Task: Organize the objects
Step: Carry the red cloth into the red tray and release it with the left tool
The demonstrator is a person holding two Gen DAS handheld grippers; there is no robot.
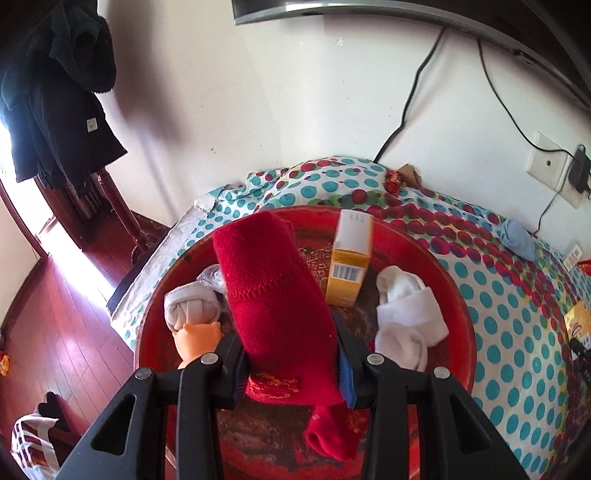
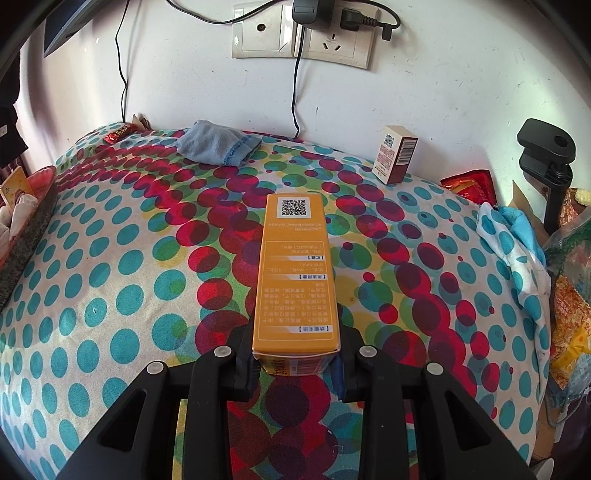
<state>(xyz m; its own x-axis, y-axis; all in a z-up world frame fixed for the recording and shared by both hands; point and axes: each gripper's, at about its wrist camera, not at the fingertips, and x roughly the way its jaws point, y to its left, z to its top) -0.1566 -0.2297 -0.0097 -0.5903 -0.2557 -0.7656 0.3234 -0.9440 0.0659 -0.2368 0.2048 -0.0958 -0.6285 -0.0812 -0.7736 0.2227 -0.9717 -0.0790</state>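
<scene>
My left gripper (image 1: 291,365) is shut on a folded red sock (image 1: 273,295), which hangs above a round red tray (image 1: 458,295) on the dotted bed cover. Inside the tray lie a yellow box (image 1: 349,258) standing upright, a white sock bundle (image 1: 406,317), a grey rolled sock (image 1: 192,308) with an orange piece (image 1: 195,336), and clear plastic. My right gripper (image 2: 295,363) is shut on a long orange box (image 2: 297,273), held over the dotted cover (image 2: 110,280). The tray's edge (image 2: 33,218) shows at the far left of the right wrist view.
A blue sock (image 2: 218,146) and a small white-and-brown box (image 2: 394,155) sit near the wall. A red wrapper (image 2: 118,133) lies at the back left. Cables hang from wall sockets (image 2: 301,33). A black clamp stand (image 2: 550,162) and bags crowd the right. A dark coat (image 1: 55,107) hangs left.
</scene>
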